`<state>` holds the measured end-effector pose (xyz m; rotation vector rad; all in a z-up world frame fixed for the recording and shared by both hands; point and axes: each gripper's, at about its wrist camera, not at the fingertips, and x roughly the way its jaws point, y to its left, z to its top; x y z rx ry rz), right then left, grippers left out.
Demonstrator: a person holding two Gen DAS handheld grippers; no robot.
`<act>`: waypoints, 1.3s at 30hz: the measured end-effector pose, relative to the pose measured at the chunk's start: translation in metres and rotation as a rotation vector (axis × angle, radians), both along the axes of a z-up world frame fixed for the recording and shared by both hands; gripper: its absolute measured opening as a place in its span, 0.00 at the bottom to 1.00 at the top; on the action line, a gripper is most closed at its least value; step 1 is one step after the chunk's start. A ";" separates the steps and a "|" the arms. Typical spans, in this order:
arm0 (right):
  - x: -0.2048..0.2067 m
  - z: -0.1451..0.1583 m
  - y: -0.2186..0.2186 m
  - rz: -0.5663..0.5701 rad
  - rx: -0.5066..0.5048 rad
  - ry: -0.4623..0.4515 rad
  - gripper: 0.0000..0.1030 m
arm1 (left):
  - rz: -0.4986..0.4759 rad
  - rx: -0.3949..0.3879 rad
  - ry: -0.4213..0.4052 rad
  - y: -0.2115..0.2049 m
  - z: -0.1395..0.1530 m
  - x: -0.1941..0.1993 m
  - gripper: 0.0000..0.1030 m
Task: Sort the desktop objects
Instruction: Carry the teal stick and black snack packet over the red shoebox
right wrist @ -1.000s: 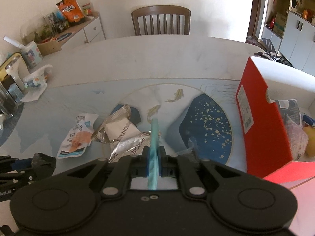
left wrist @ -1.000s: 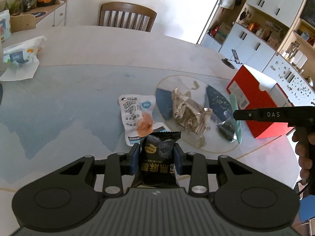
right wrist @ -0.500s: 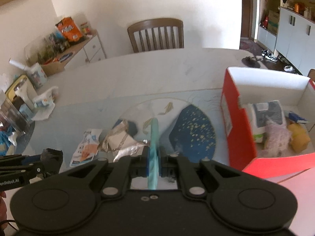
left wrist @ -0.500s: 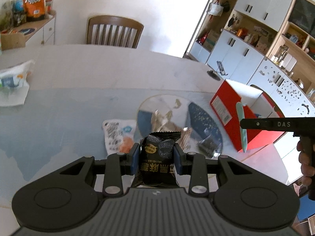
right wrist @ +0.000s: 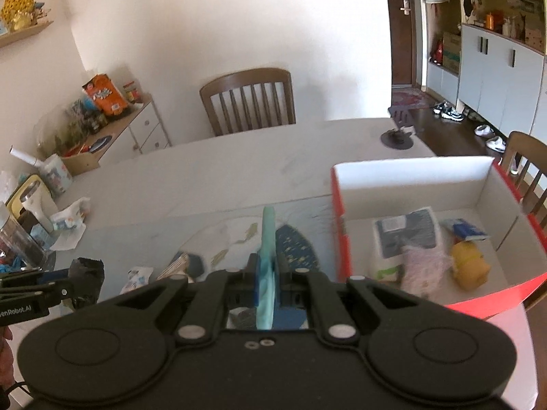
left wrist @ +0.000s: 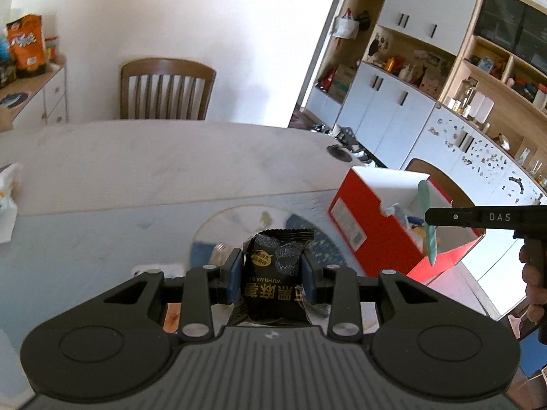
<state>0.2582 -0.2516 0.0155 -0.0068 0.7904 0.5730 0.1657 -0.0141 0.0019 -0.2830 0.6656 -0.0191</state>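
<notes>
From the left wrist, the left tool [left wrist: 270, 270] clamps a black snack packet [left wrist: 277, 273] above the pale worktop [left wrist: 143, 167] and could snag the red box [left wrist: 372, 229] rim, while from the right wrist the right tool [right wrist: 267, 280], pinching a thin teal strip [right wrist: 267, 239] beside that box in a cabinet-lined room, risks slippage.

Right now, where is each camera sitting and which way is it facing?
Left wrist: on the left gripper, looking down its fingers at the black snack packet it grips; a hand shows at right.
Right wrist: on the right gripper, facing the table, gripping a teal flat stick.
Shared: the red box, the wooden chair, and each other's gripper.
</notes>
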 end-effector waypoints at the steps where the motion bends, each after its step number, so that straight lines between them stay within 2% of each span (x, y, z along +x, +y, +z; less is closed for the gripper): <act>1: 0.002 0.002 -0.005 -0.003 -0.001 -0.006 0.07 | -0.004 0.002 -0.003 -0.004 0.002 0.004 0.33; 20: 0.055 0.006 -0.097 -0.083 -0.006 -0.014 0.07 | -0.134 0.003 -0.021 -0.107 0.008 0.094 0.33; 39: 0.106 -0.014 -0.145 -0.109 -0.016 0.025 0.07 | -0.272 0.040 0.019 -0.184 -0.005 0.148 0.33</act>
